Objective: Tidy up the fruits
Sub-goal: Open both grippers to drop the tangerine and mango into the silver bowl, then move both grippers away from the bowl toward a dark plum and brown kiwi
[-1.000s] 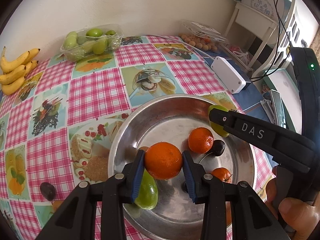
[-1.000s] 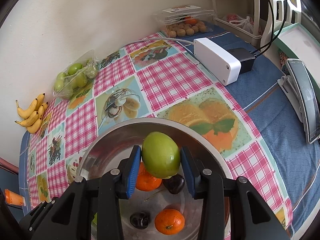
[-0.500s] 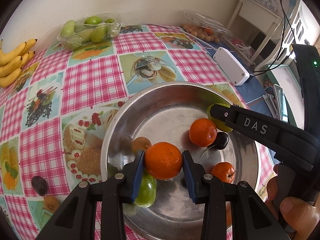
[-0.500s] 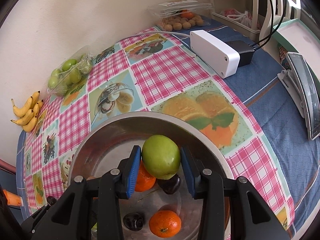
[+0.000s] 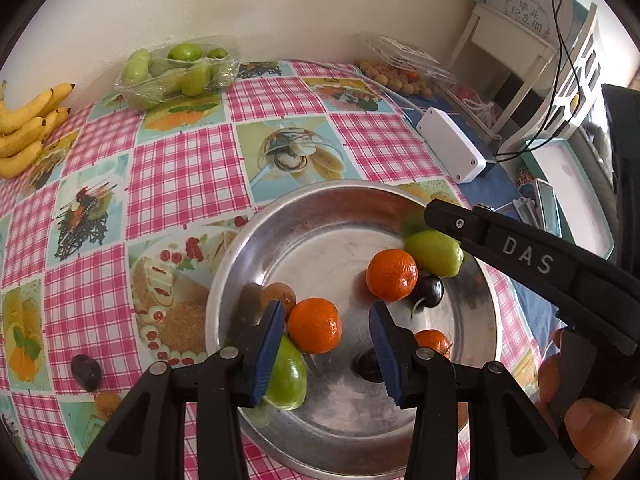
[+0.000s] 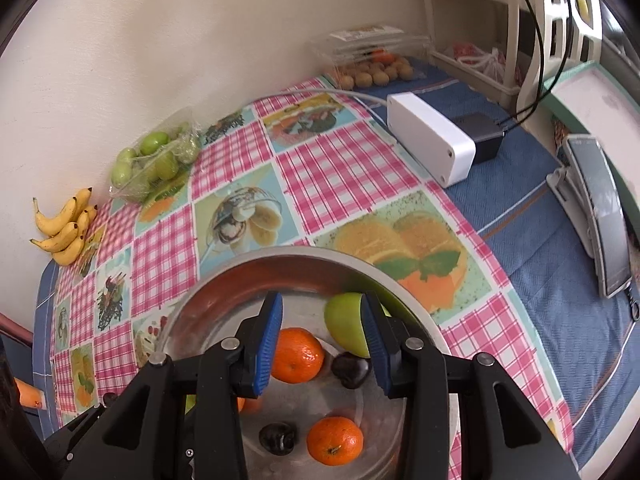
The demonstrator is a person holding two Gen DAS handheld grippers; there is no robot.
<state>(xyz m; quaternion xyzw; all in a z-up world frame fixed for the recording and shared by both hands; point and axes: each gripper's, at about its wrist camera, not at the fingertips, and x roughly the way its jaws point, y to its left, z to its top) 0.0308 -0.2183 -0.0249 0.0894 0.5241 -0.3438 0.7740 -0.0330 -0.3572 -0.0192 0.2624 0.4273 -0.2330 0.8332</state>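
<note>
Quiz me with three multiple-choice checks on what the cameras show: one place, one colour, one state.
1. The bananas lie:
A. on the floor
B. at the tablecloth's far left corner
C. on a shelf

2. The box at the tablecloth's right edge is:
A. white
B. red
C. black

3. The right gripper is:
A. shut on a green fruit
B. open and empty
C. shut on an orange

Answers:
1. B, they sit on the cloth's left corner.
2. A, its shell is white.
3. B, the green fruit rests in the bowl beside one pad, unclamped.
</note>
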